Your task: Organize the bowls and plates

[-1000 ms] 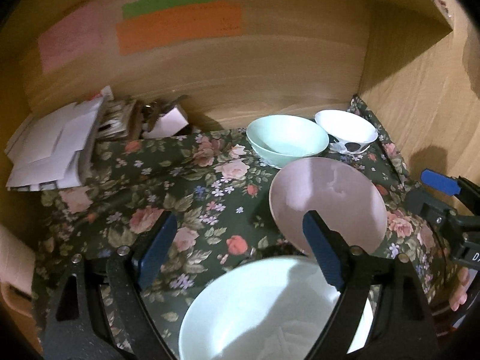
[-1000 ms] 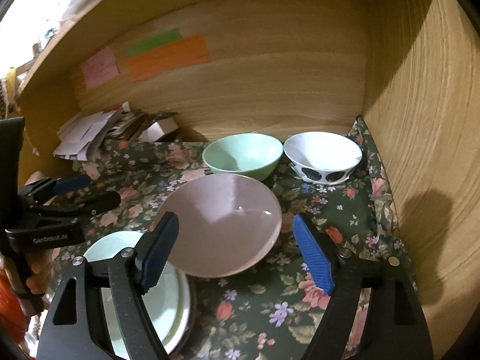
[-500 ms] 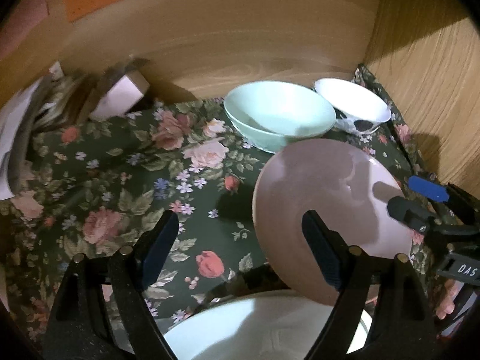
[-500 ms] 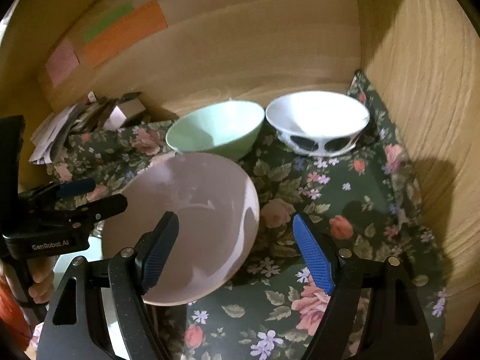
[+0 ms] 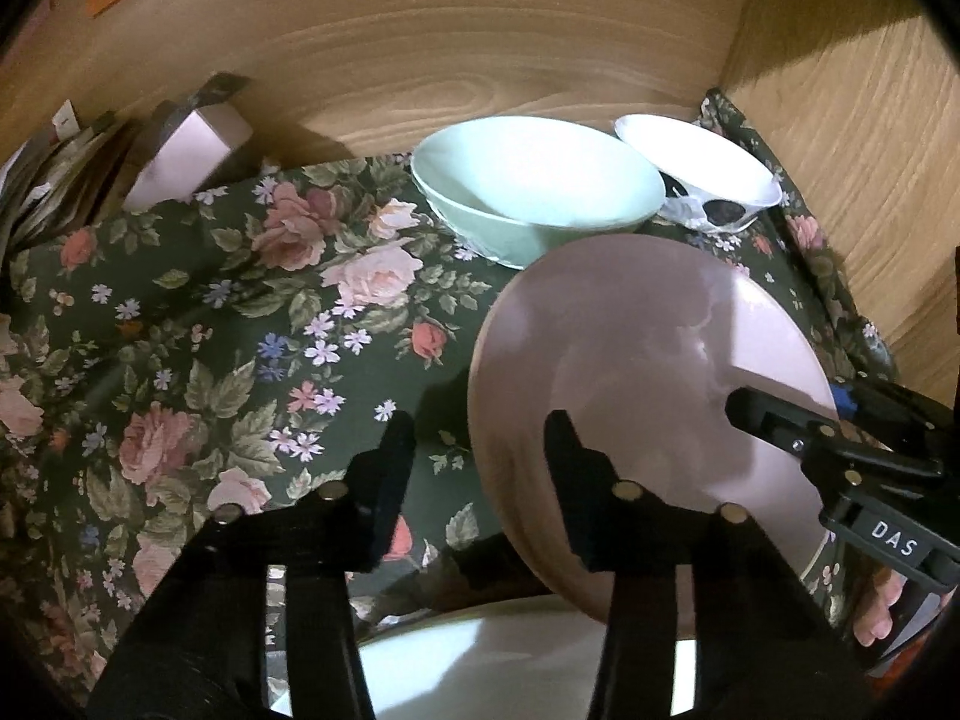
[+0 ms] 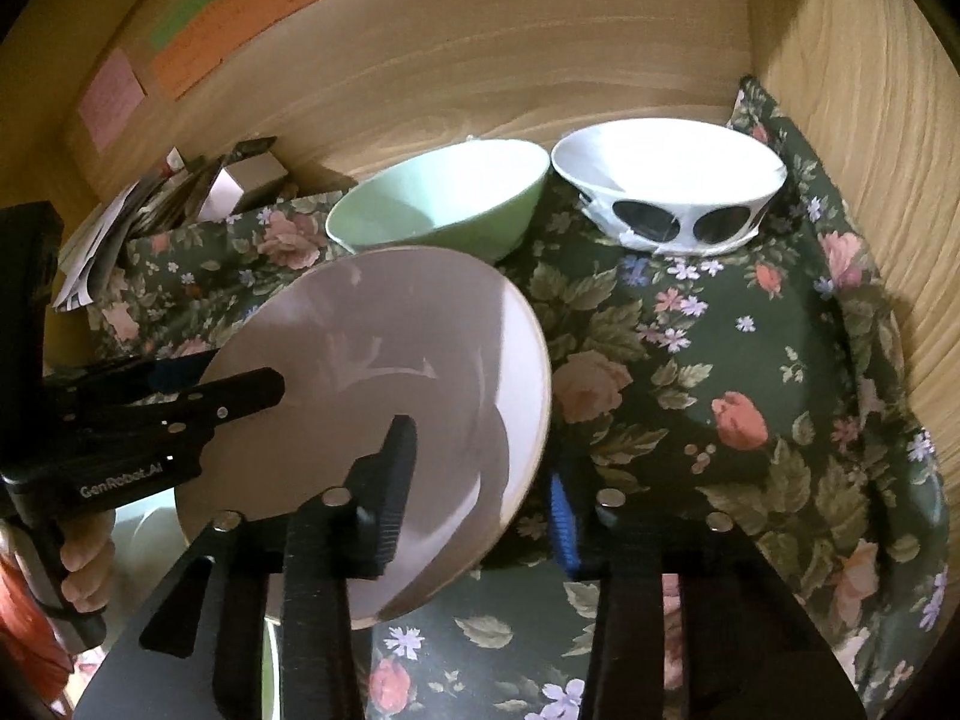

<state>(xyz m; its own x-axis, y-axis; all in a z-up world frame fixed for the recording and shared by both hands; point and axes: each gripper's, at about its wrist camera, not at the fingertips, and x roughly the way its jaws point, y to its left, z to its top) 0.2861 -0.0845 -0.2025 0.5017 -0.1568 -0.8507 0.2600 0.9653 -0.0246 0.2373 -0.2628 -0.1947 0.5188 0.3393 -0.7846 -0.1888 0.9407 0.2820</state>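
Observation:
A pink bowl (image 5: 648, 372) is held tilted above the floral cloth; it also shows in the right wrist view (image 6: 384, 384). My left gripper (image 5: 480, 468) is shut on its left rim, and my right gripper (image 6: 480, 480) is shut on its right rim. Each gripper shows in the other's view, the right one (image 5: 840, 438) and the left one (image 6: 180, 408). A mint bowl (image 5: 534, 180) and a white bowl with black ovals (image 5: 702, 174) stand at the back. A white plate stack (image 5: 510, 666) lies below, near the front.
The wooden shelf's back wall (image 6: 480, 60) and right side wall (image 6: 888, 120) close in the space. A pile of papers and a small box (image 5: 180, 150) sits at the back left. Coloured notes (image 6: 228, 18) are stuck on the back wall.
Both grippers have moved forward into the shelf and closed on the pink bowl's rims. The bowl is now tilted more steeply and nearer the mint bowl.

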